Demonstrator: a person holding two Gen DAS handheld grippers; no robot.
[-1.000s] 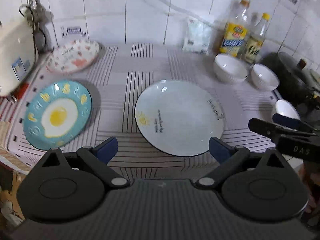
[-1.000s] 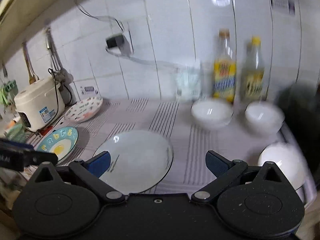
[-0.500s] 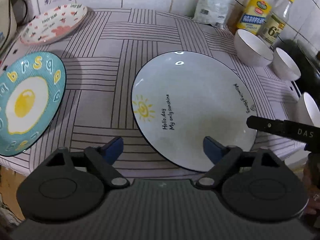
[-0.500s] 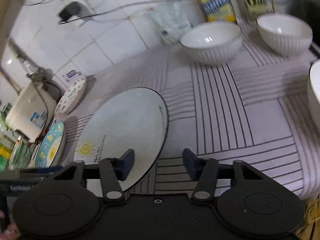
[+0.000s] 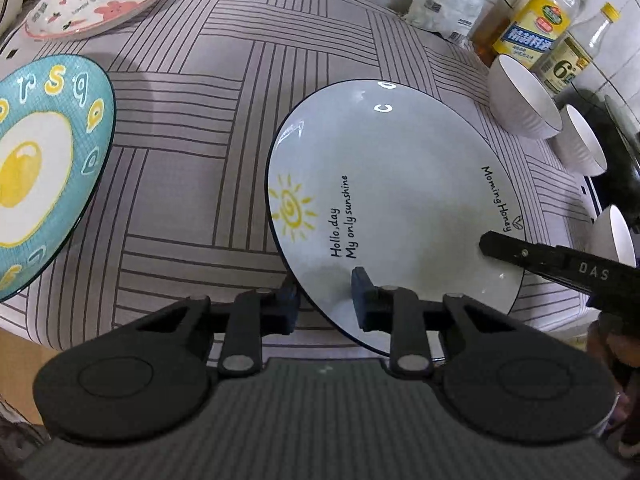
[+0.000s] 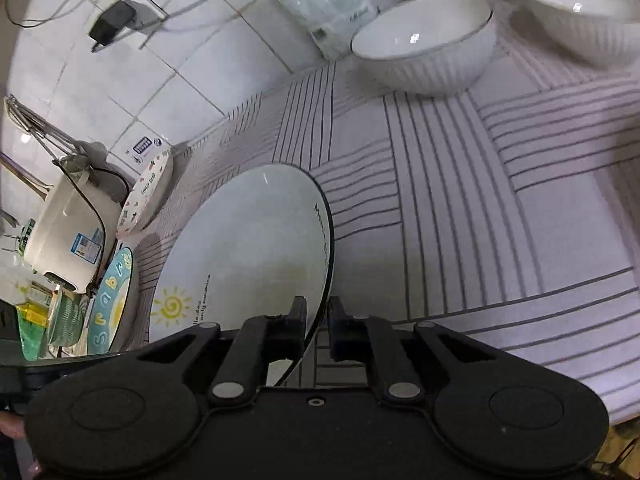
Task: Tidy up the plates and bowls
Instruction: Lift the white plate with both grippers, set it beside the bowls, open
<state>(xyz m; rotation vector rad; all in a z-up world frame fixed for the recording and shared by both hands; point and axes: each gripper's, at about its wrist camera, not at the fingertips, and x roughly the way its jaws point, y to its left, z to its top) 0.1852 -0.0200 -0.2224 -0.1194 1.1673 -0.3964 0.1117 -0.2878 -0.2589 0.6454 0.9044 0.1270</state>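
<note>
Sun plate point(image 5: 400, 184) rim pinched by left hand-held gripper point(image 5: 325, 300), right hand-held gripper point(image 6: 317, 322) likewise

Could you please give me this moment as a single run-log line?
left claw: straddling sun plate near rim | right claw: straddling its right rim | plate: on striped cloth | grip: not confirmed

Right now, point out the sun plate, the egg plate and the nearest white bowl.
sun plate point(image 5: 400, 184): left wrist view, bare centre.
egg plate point(image 5: 24, 172): left wrist view, on the yolk.
white bowl point(image 6: 420, 40): right wrist view, inner wall.
</note>
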